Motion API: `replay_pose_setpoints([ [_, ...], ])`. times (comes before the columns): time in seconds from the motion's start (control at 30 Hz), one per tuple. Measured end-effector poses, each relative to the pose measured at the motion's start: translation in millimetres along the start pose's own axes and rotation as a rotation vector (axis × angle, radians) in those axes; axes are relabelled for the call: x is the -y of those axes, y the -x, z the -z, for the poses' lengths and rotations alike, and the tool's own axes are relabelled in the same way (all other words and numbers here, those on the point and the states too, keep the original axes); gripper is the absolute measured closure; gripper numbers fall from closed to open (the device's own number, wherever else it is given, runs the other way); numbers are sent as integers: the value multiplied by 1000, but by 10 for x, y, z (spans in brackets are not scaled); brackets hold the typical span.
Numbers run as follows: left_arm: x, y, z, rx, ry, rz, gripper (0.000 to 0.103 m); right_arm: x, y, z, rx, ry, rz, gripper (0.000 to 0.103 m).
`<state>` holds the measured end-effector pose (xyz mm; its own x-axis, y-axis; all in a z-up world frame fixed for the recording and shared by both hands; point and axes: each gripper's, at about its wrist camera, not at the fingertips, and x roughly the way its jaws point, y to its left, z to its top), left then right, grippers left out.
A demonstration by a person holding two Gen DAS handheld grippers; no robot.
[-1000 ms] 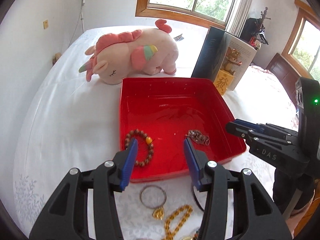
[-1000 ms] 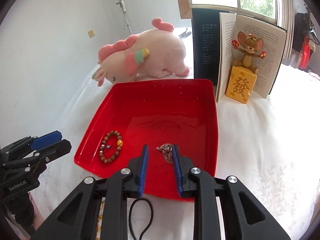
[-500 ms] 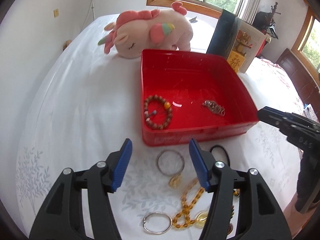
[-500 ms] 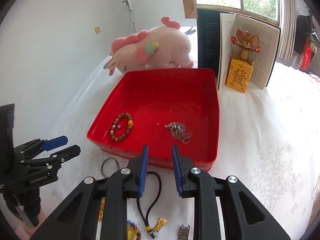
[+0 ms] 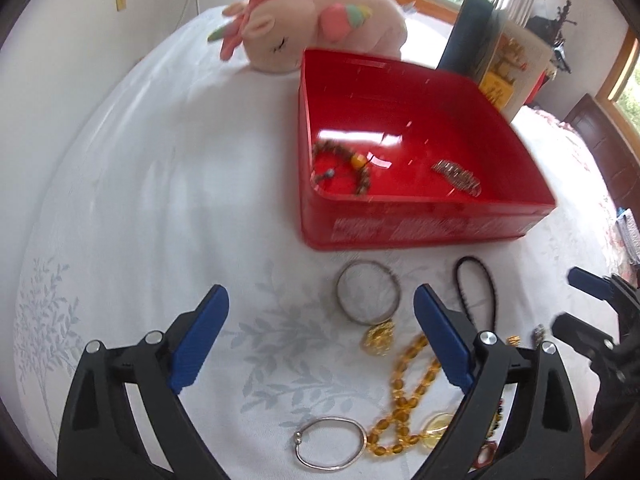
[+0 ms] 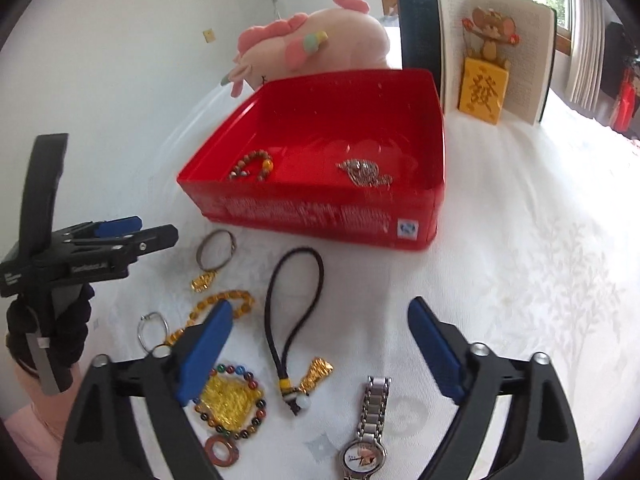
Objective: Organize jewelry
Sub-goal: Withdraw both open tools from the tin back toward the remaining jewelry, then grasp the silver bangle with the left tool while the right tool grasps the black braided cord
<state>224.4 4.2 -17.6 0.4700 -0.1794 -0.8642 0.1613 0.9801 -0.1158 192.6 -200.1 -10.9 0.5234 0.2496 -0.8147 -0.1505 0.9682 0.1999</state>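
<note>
Both jaws have just been opening: my left hand-held gripper (image 5: pixel 320 332) and right hand-held gripper (image 6: pixel 320 344) stand wide and empty. Loose jewelry lies on the bed, lower frame, below the red box (image 6: pixel 436 216); the corded pendant (image 6: pixel 294 308) sits between the right jaws. Risk: crowded pieces; a closing pad could snag the neighbouring amber bead strand (image 6: pixel 224 304).

watch (image 6: pixel 366 436) strap cut off at 6 o'clock edge, amber bead necklace (image 5: pixel 404 404) partly behind gripper finger, tray's bead bracelet (image 5: pixel 352 168) motion-blurred
</note>
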Motion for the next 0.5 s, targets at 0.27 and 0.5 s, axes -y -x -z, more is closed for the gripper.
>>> replay_pose_setpoints([
  [0.27, 61, -180, 119, -37, -23, -7, 10, -19, -18, 194, -13, 49, 93, 4],
  [0.5, 103, -247, 120, -47, -38, -23, 10, 13, -3, 231, -16, 25, 17, 4],
])
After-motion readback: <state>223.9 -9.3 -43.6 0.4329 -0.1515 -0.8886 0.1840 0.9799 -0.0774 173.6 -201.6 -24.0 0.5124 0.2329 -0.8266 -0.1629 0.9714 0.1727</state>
